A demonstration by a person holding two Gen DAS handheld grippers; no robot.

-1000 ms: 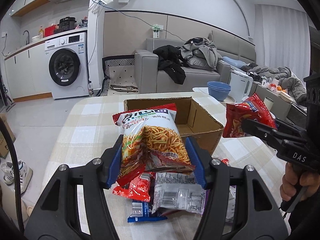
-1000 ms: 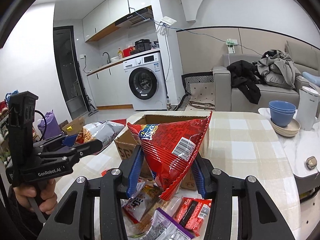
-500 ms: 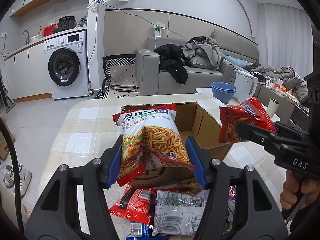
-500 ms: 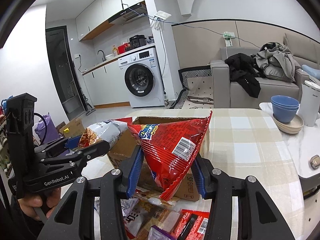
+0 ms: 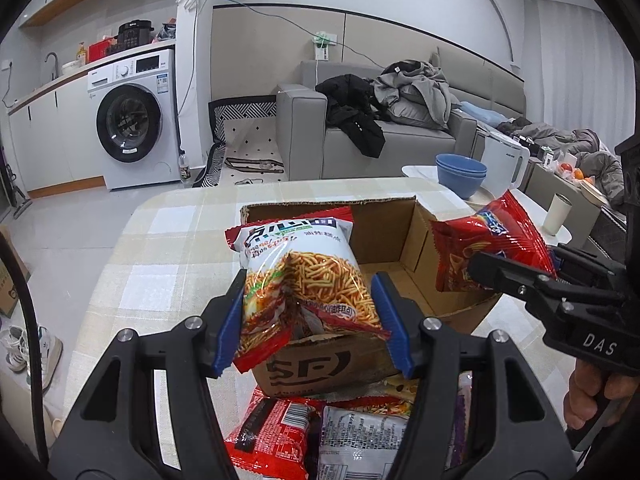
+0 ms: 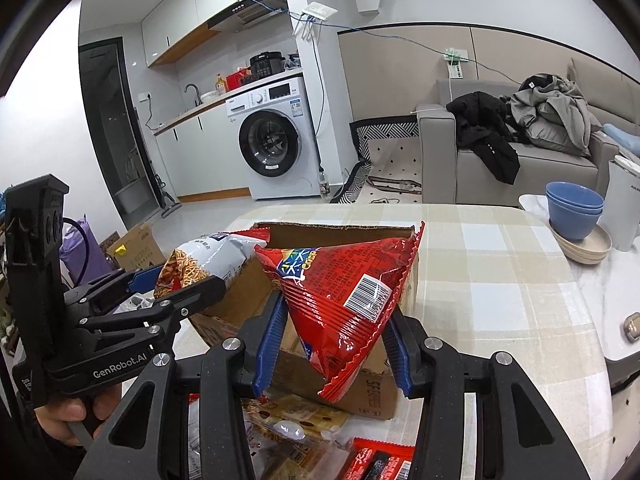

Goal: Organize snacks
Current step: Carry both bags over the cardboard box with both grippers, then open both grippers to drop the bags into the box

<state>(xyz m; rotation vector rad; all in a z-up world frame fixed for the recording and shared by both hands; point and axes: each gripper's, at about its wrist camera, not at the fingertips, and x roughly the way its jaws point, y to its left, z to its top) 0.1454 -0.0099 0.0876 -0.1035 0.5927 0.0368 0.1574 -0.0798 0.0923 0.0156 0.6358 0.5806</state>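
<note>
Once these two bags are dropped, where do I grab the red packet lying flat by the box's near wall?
Take the flat red foil packet across its short width, coming straight down. It lies flat on the checked tablecloth, pressed against the brown cardboard box and a grey-white packet, so a side approach looks blocked; its left edge seems freest for one claw finger.
</note>
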